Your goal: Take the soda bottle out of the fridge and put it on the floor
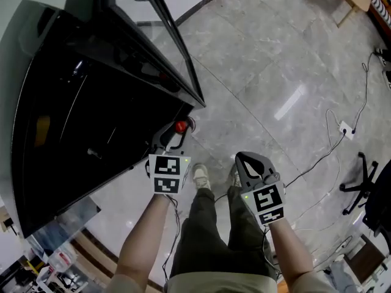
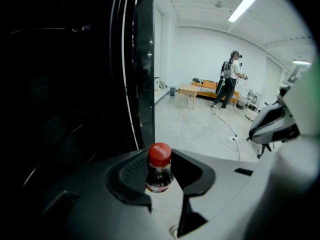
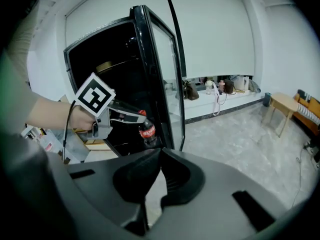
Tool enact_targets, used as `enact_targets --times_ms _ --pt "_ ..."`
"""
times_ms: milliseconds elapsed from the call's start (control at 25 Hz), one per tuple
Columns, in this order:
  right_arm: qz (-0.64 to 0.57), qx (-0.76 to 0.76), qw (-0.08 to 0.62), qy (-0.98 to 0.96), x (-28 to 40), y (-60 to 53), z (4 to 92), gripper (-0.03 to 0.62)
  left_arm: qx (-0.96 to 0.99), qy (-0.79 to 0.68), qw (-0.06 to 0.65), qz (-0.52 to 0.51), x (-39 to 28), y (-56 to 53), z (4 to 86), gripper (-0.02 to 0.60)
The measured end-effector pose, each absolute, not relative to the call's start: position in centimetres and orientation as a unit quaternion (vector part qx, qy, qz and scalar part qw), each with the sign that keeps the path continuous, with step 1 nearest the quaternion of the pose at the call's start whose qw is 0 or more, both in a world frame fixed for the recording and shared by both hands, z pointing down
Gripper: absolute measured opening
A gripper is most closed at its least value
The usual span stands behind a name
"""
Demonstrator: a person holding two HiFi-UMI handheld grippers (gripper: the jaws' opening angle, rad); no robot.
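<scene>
- The black fridge (image 1: 73,102) stands to the left of the left claw, its inside dark. Its glass door (image 3: 167,74) is swung open, and the door's edge rises just past the claw's tips.
- The left claw (image 2: 160,160) is closed on the neck of the soda bottle (image 2: 160,178), its pads pressing from both sides just under the red cap (image 1: 181,127). The cap stands up between the fingertips.
- The bottle's body hangs below that claw, slightly tilted, with dark drink and a red label. It is clear of the floor, in front of the open fridge and beside the door's edge.
- The right claw (image 3: 160,154) is to the right of the left claw and apart from it. Its jaws are drawn together with nothing between them, and it points down over the grey marble floor (image 1: 263,72).
- Farther right of the right claw, a white power strip (image 1: 346,129) with trailing cables lies on the floor, and a black chair base (image 1: 360,185) stands near it.
- Well beyond the left claw, across the room, are a wooden table (image 2: 191,91) and a standing person (image 2: 230,79).
</scene>
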State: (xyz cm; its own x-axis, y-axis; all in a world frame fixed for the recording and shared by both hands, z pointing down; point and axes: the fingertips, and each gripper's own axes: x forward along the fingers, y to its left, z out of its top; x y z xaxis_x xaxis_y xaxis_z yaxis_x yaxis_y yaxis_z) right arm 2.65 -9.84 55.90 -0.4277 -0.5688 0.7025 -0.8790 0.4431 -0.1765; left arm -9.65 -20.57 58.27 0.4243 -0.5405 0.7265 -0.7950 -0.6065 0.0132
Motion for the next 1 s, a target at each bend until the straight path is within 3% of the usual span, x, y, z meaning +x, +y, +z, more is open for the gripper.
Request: enact_targets --times_ms 480,1000 --pt "0.373 0.536 0.257 -0.712 9.1 -7.9 66.1 -0.003 0.82 -0.316 0.184 0.441 -4.3 -14.2 70.0 0.127" --pt "0.451 0.508 0.277 -0.68 9.7 -4.2 75.9 -0.003 0.809 -0.267 0.184 0.489 -2.1 -10.7 80.1 0.127"
